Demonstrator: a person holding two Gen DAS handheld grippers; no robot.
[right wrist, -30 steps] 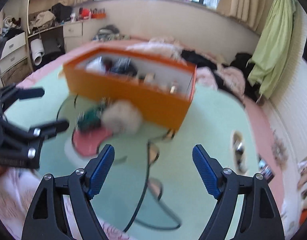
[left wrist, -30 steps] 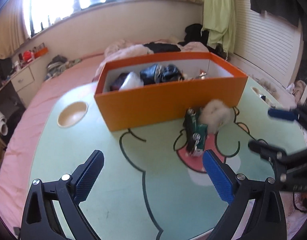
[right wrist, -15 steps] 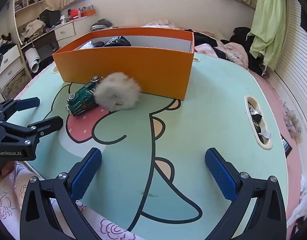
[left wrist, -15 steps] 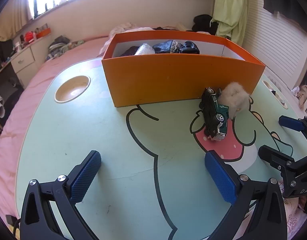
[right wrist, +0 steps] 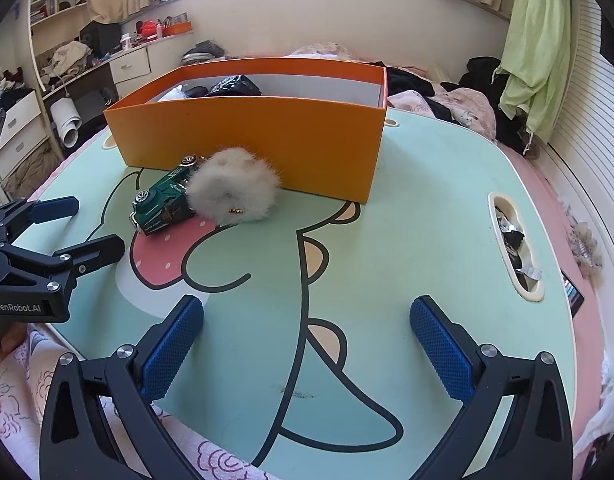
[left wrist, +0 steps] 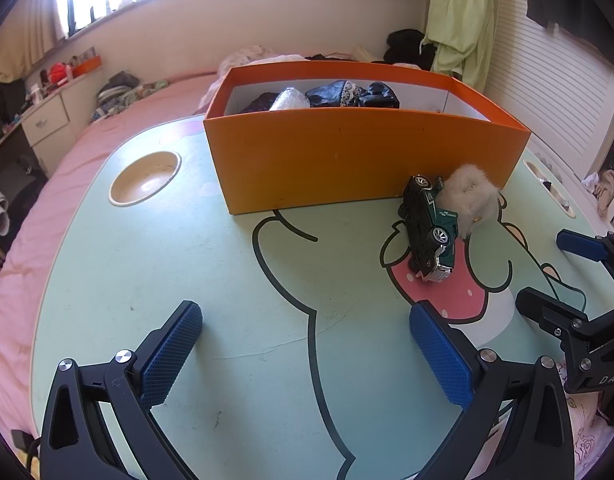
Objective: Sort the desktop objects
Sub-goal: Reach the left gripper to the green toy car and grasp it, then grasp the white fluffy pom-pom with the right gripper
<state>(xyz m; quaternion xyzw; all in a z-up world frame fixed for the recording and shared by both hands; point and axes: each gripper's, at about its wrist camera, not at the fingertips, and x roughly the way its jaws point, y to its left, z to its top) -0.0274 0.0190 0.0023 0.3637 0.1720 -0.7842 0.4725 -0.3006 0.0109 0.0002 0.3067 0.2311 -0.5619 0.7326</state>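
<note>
Blue-padded fingers of the left gripper [left wrist: 305, 338] and right gripper [right wrist: 307, 330] spread wide, holding nothing. "GenRobot.AI" marks the left one's body. Ahead, a green toy car [right wrist: 163, 202] touches a fur pompom [right wrist: 233, 186] beside the orange box [right wrist: 267, 136].

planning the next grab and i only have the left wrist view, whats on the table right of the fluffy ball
Observer: Nothing loose. The right wrist view shows bare table between the fluffy ball and a long slot holding scraps.
Operator: is the right gripper holding anything
Observer: No, the right gripper is open with nothing between its fingers.
Operator: does the ball touch the box
Observer: It lies close against the orange box, leaning on the toy car; I cannot confirm contact with the box.
</note>
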